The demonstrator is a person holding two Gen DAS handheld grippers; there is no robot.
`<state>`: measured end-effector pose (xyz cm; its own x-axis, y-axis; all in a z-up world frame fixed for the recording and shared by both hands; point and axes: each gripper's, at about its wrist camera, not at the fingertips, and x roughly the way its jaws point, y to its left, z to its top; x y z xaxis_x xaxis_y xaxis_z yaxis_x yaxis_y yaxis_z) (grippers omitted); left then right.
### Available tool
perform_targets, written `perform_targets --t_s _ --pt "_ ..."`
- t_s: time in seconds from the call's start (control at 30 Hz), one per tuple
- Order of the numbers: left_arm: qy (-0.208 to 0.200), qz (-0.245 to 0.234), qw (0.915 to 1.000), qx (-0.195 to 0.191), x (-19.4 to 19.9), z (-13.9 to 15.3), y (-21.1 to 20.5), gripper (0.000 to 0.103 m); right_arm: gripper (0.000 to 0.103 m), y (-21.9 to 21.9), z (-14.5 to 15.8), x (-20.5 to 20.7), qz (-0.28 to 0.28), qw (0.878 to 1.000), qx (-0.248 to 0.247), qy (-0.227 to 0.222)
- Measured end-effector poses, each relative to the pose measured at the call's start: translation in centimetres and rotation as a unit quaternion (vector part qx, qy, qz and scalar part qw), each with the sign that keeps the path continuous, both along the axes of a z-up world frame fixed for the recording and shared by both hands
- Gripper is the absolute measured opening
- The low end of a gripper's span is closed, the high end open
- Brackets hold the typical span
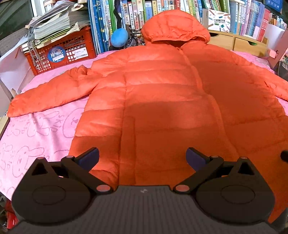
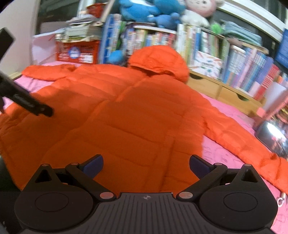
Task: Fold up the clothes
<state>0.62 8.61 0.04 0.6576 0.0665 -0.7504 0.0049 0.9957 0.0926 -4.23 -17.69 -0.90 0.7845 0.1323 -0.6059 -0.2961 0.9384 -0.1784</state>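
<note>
With my left tongs [image 1: 142,158] and right tongs [image 2: 145,165] both apart over the spread-flat orange quilted hooded puffer jacket [image 1: 162,93], I'd pinch sleeves near the cuffs.

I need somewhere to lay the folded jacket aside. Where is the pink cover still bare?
Bare pink cover lies below the jacket's left sleeve, beside the body of the orange jacket. A narrower strip sits under the right sleeve. The back edge is crowded by the red crate and books.
</note>
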Motion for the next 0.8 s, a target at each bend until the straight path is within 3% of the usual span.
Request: perform_targets --t_s 0.13,0.23,0.37,0.47,0.8 --pt "-0.003 0.019 0.9998 0.003 0.5 -0.3 1.1 0.103 0.103 -4.1 -0.5 1.7 -0.091 0.995 0.035 -0.003" --pt "-0.001 0.016 0.9991 -0.040 1.2 -0.2 2.5 0.103 0.103 -7.5 -1.0 1.9 -0.137 0.987 0.085 -0.003" --pt "0.001 0.010 0.9950 -0.100 2.0 -0.1 4.3 0.103 0.103 -10.0 -1.7 1.5 -0.114 0.979 0.168 -0.004" --pt "0.003 0.006 0.9895 -0.144 2.7 0.0 5.7 0.103 0.103 -9.9 -2.1 2.8 -0.096 0.976 0.196 0.005" --pt "0.010 -0.010 0.9928 -0.119 5.7 -1.9 5.6 0.103 0.103 -7.4 -3.2 7.4 -0.079 0.970 0.223 0.049"
